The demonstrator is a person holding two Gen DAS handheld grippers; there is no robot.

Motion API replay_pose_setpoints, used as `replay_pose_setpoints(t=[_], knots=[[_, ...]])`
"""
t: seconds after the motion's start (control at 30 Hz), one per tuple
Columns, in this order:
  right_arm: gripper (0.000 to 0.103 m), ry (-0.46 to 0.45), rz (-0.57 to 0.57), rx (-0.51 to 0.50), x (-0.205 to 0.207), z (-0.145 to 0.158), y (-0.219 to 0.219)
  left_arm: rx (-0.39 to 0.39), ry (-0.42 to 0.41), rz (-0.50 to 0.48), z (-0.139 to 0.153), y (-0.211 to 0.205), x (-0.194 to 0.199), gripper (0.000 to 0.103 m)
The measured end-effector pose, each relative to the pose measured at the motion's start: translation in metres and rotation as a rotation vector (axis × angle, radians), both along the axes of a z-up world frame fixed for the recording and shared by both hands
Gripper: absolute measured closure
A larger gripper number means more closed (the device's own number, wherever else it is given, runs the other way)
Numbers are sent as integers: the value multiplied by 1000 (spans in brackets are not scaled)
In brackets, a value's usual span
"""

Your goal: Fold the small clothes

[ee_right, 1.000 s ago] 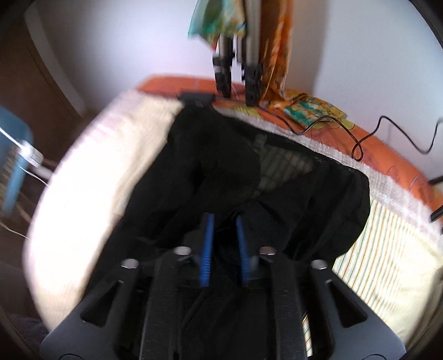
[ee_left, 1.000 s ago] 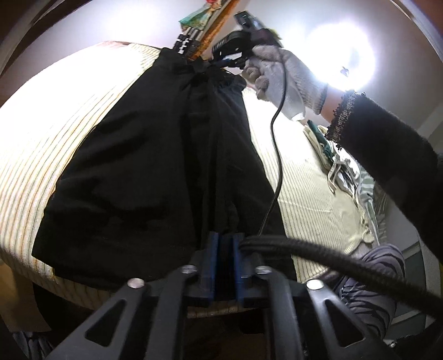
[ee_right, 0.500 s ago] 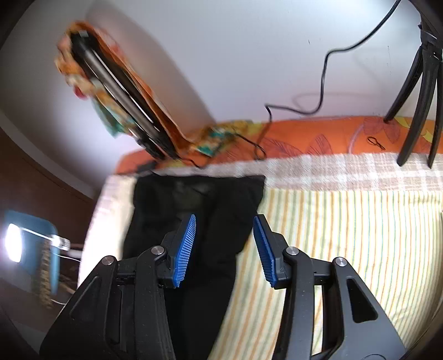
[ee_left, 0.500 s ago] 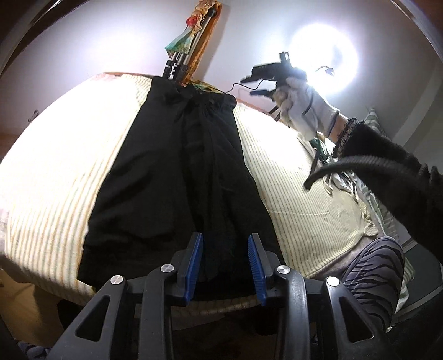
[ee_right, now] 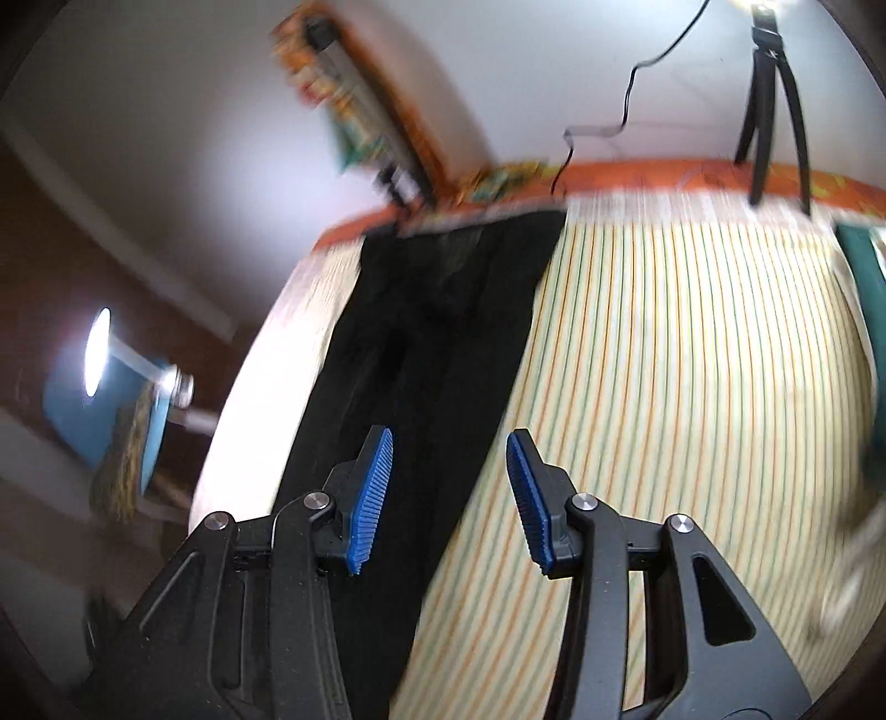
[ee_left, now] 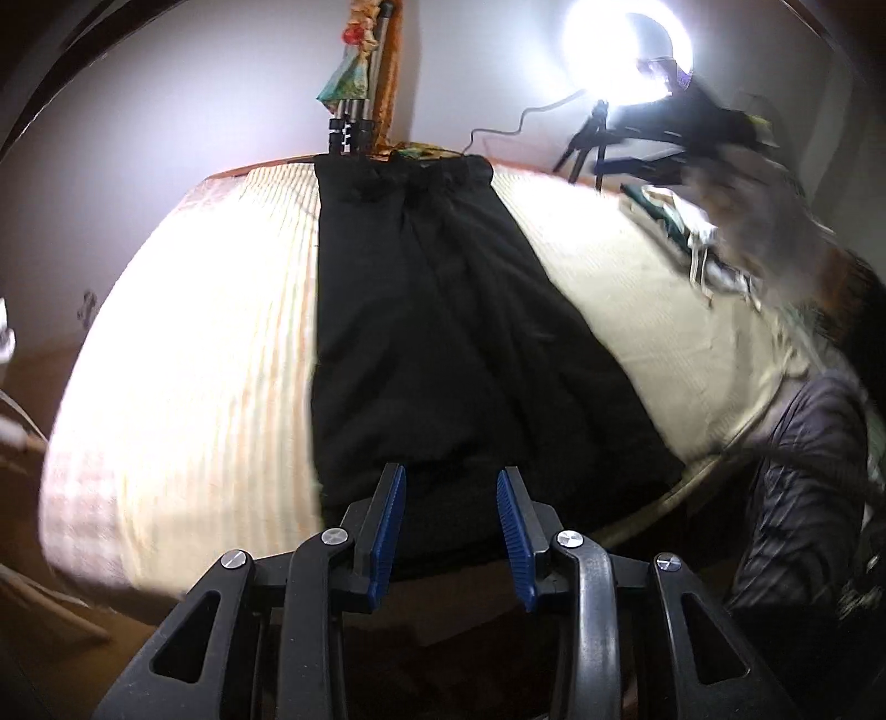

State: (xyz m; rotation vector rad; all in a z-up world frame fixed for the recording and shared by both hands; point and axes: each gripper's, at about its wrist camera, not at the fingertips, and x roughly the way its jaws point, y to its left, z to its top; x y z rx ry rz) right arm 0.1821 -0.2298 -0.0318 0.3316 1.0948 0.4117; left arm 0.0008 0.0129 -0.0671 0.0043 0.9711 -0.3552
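Note:
A pair of black trousers (ee_left: 443, 332) lies flat and lengthwise on the striped bedcover (ee_left: 194, 360), waistband at the far end. My left gripper (ee_left: 451, 498) is open and empty just above the near hem. In the right wrist view the trousers (ee_right: 432, 343) run up the left side of the striped cover (ee_right: 692, 387). My right gripper (ee_right: 451, 476) is open and empty, raised above the trousers' right edge. The right gripper also shows blurred in the left wrist view (ee_left: 653, 160) at the upper right.
A tripod (ee_right: 775, 116) and a cable stand at the bed's far edge. A ring light (ee_left: 626, 50) glares at the upper right. More clothes (ee_left: 698, 232) lie at the right of the bed. A blue chair (ee_right: 111, 410) stands left of the bed.
Both grippers have let go of the trousers and opened. The trousers now lie flat. Both grippers have pulled back, the right one lifting and swinging to the right.

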Motion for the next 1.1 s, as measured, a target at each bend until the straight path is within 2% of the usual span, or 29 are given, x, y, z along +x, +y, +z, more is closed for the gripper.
replay_pose_setpoints(t=[0.03, 0.1, 0.23, 0.33, 0.47, 0.6, 0.8, 0.93, 1.1], knots=[[57, 25, 25, -4, -29, -4, 7, 21, -2, -11, 1, 5, 3, 68], [57, 66, 45, 4, -62, -15, 15, 31, -4, -7, 2, 16, 9, 66], [57, 189, 65, 78, -122, -54, 37, -43, 57, 45, -7, 40, 22, 66], [57, 209, 92, 58, -147, -71, 53, -59, 90, 74, -17, 49, 21, 66], [57, 224, 131, 54, -161, -81, 62, -49, 48, 56, -8, 42, 10, 67], [57, 148, 101, 23, -139, -69, 53, -75, -30, -30, 7, 5, -3, 68], [57, 66, 30, -18, -57, -55, 23, -133, -71, -162, 6, -60, -7, 71], [57, 97, -16, 30, -4, -73, 10, -158, -68, -234, -3, -95, 1, 73], [57, 137, -44, 29, 27, -100, 22, -150, -25, -288, -17, -112, 10, 75]])
